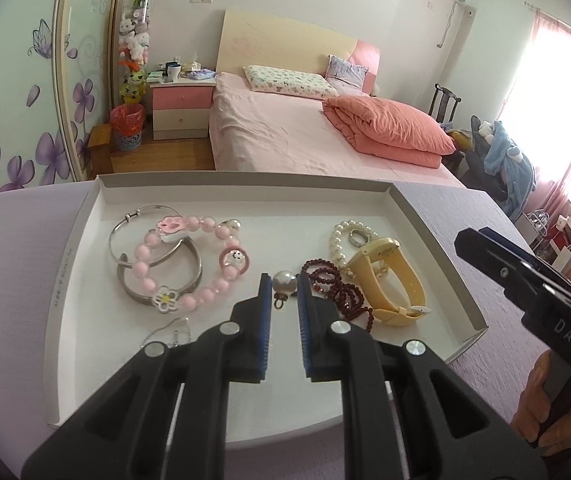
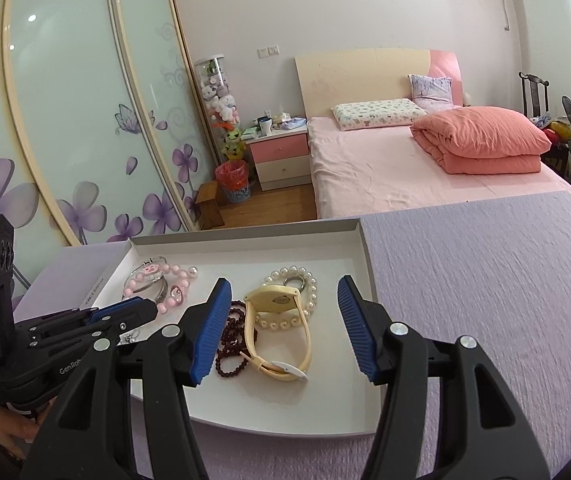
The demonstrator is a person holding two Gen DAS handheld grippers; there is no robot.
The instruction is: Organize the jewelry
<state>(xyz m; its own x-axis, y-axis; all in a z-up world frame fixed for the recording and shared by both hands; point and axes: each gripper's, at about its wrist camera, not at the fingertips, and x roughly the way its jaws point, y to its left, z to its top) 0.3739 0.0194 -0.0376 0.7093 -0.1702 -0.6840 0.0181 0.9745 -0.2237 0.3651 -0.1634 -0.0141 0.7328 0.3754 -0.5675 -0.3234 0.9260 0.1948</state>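
A shallow white tray [image 1: 245, 186] on a purple cloth holds the jewelry. My left gripper [image 1: 284, 292] hangs low over its middle, shut on a pearl pendant [image 1: 284, 281] with a dark red knot. To its left lie a pink bead bracelet [image 1: 141, 268] and silver bangles [image 1: 121, 236]. On its right are dark red beads [image 1: 337, 292], a yellow watch [image 1: 389, 276] and a pearl bracelet [image 1: 335, 240]. My right gripper [image 2: 284, 282] stands open above the yellow watch [image 2: 277, 300], touching nothing. The left gripper [image 2: 145, 310] shows side-on there, its pendant hidden.
A thin silver chain [image 1: 173, 330] lies at the tray's near left. Purple cloth [image 2: 485, 280] stretches bare to the right of the tray. A hand [image 1: 537, 400] grips the right tool's handle. Beyond the table are a pink bed [image 2: 385, 176] and sliding wardrobe doors.
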